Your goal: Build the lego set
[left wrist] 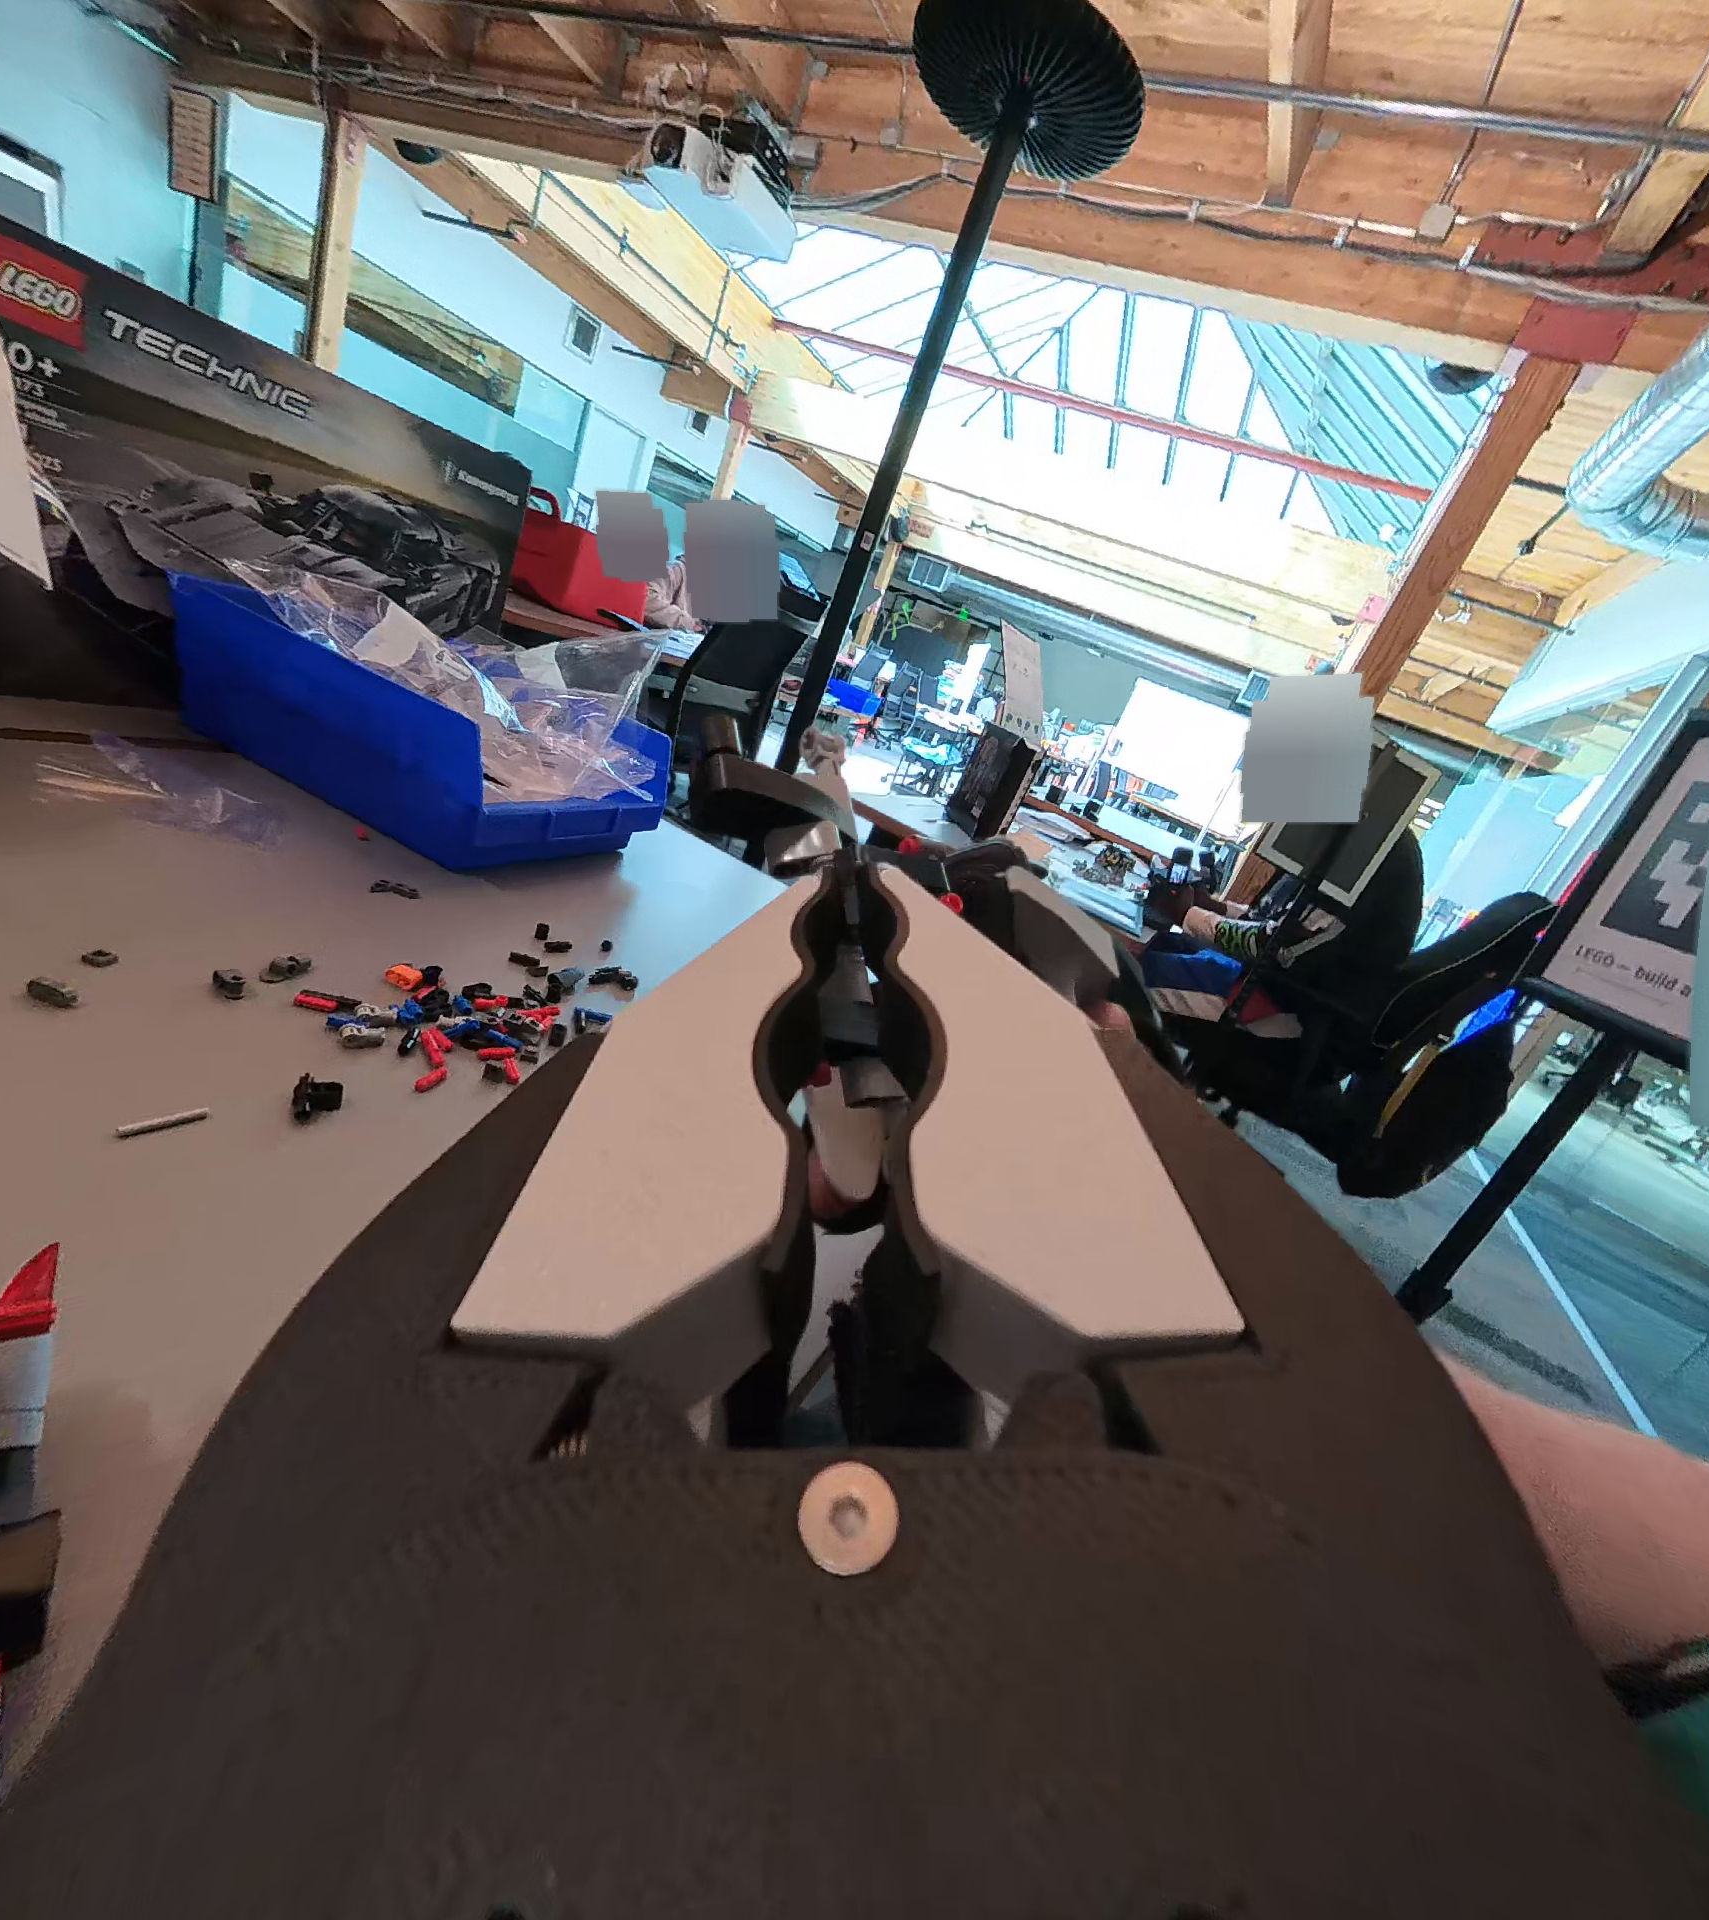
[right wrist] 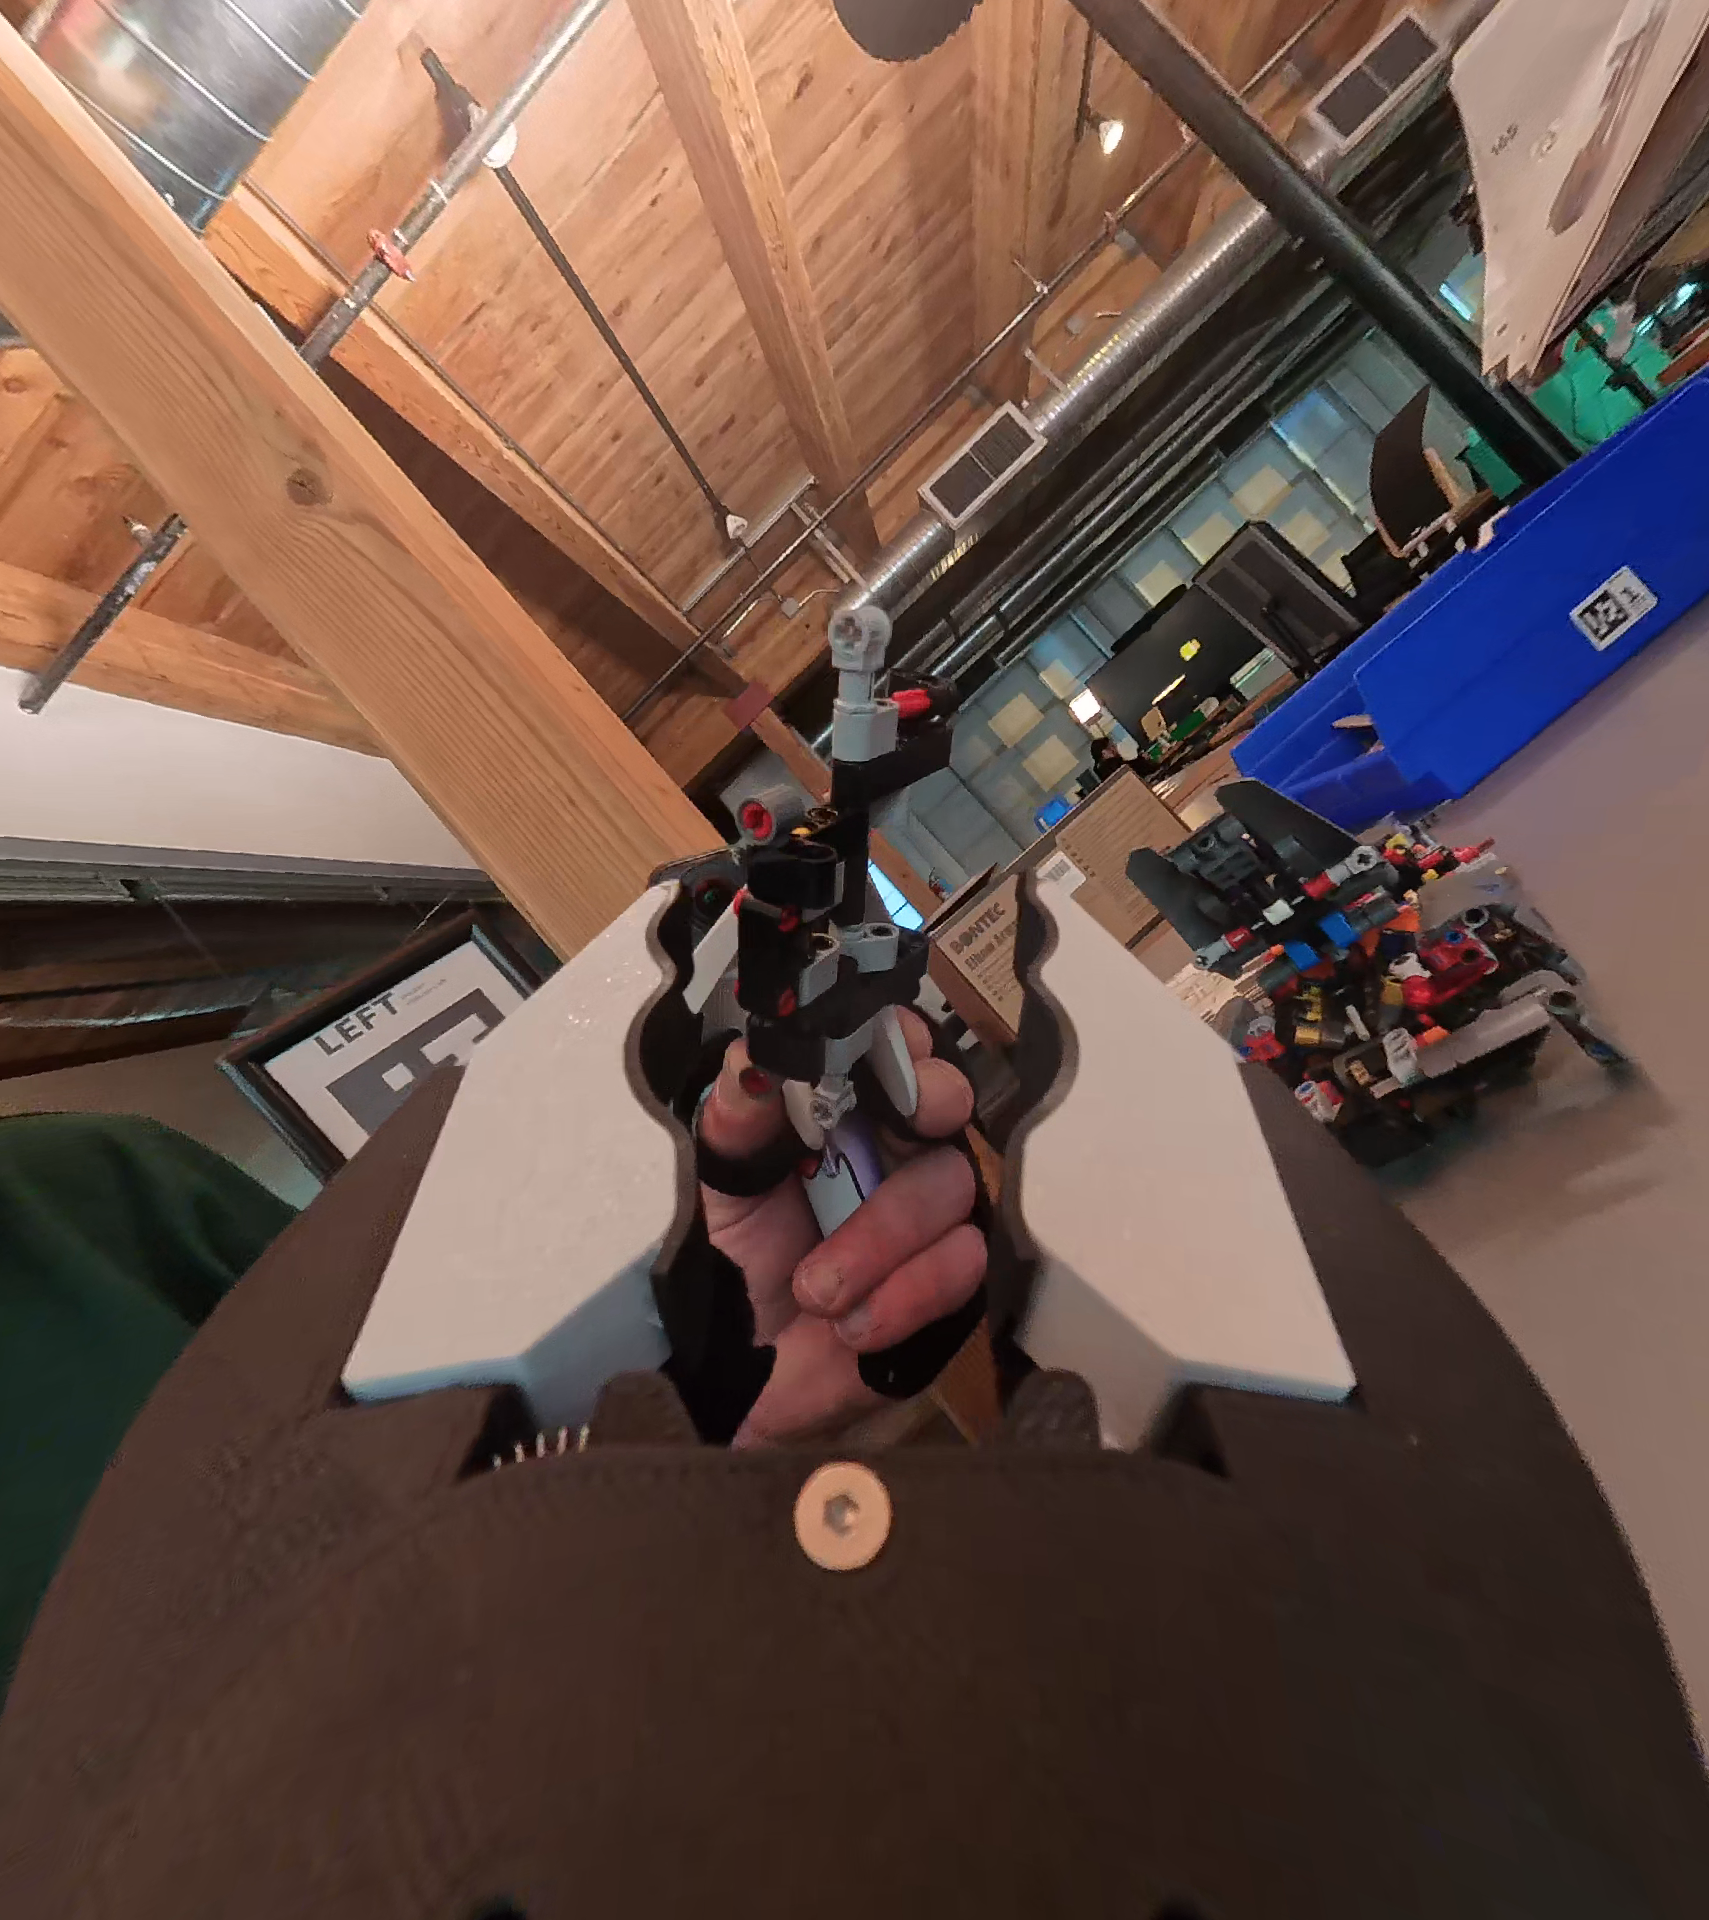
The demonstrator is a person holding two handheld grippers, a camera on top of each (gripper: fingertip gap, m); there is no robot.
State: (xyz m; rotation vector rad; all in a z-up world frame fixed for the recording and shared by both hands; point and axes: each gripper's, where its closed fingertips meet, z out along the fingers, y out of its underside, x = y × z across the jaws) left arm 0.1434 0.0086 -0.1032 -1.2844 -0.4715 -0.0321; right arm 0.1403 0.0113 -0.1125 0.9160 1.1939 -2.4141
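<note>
A small lego sub-assembly [right wrist: 808, 935] of black and grey beams with red pins stands upright in the air. My left gripper [left wrist: 845, 883] is shut on it; its dark parts [left wrist: 855, 997] fill the narrow gap between the fingers. My right gripper [right wrist: 855, 909] is open, with one jaw on each side of the sub-assembly and not touching it. A white finger [right wrist: 715, 961] of the left gripper and the hand [right wrist: 850, 1216] that holds it show behind the sub-assembly. The right gripper's grey finger [left wrist: 1047, 914] shows just beyond the left tips.
Loose small pieces [left wrist: 455, 1018] lie on the grey table [left wrist: 102, 1039]. A blue bin [left wrist: 393, 727] of plastic bags and the set's box [left wrist: 206, 416] stand behind them. A partly built model [right wrist: 1349, 977] sits on the table to the right, near another blue bin [right wrist: 1556, 644]. Left and right tips are no more than a few centimetres apart.
</note>
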